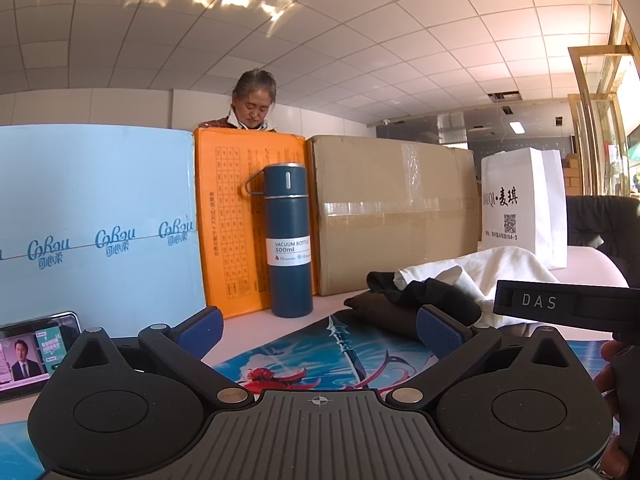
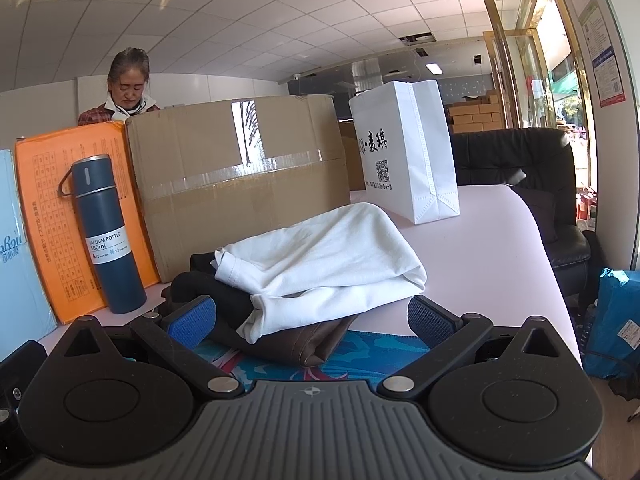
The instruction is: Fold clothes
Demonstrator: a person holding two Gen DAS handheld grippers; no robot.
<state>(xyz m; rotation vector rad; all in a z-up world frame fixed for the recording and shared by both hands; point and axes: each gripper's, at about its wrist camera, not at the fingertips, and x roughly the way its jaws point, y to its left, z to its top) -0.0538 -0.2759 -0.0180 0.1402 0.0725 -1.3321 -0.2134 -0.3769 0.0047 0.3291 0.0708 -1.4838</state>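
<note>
A pile of clothes lies on the table: a white garment [image 2: 328, 256] on top, a black one [image 2: 224, 304] under it, and a brown one [image 2: 316, 344] at the bottom. In the left wrist view the same white garment [image 1: 480, 272] and the black one [image 1: 432, 300] sit ahead to the right. My left gripper [image 1: 320, 334] is open over a printed blue mat [image 1: 312, 356], left of the pile, with nothing between its blue pads. My right gripper [image 2: 316, 320] is open right in front of the pile, its pads on either side of the near edge.
A blue vacuum bottle [image 1: 290, 240] stands against an orange box [image 1: 232, 220], with a large cardboard box [image 1: 396, 208], a light blue carton [image 1: 92, 220] and a white paper bag [image 2: 404, 152] behind. A phone [image 1: 32, 352] lies at left. A person [image 1: 254, 100] stands behind the boxes. A black armchair [image 2: 532, 184] is at right.
</note>
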